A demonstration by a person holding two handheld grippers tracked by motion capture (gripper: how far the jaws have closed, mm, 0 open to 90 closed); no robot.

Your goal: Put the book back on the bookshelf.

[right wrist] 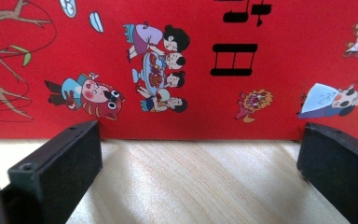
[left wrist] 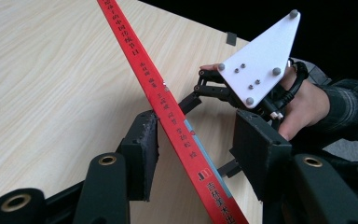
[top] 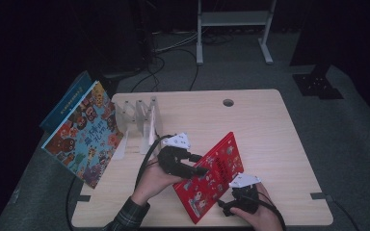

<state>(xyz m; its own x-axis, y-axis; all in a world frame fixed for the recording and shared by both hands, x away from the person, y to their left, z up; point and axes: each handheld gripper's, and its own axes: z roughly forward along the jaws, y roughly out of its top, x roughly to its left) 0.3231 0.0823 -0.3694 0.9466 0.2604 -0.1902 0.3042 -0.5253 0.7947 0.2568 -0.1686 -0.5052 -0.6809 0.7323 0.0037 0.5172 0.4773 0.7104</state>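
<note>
- On the bench [top: 270, 120], red book [top: 212, 175] stands tilted on edge.
- Left gripper [left wrist: 196, 140] straddles its spine, spread, pads not yet pressing.
- Right gripper [right wrist: 200, 163], spread, braces the cover.

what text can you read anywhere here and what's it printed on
Red book, spine: a column of Chinese characters, too small to quote reliably.
Red book, cover: large black characters, cut off at the frame edge, unreadable.
Blue picture book: big white Chinese title, too blurred to read.
No other text shows.
</note>
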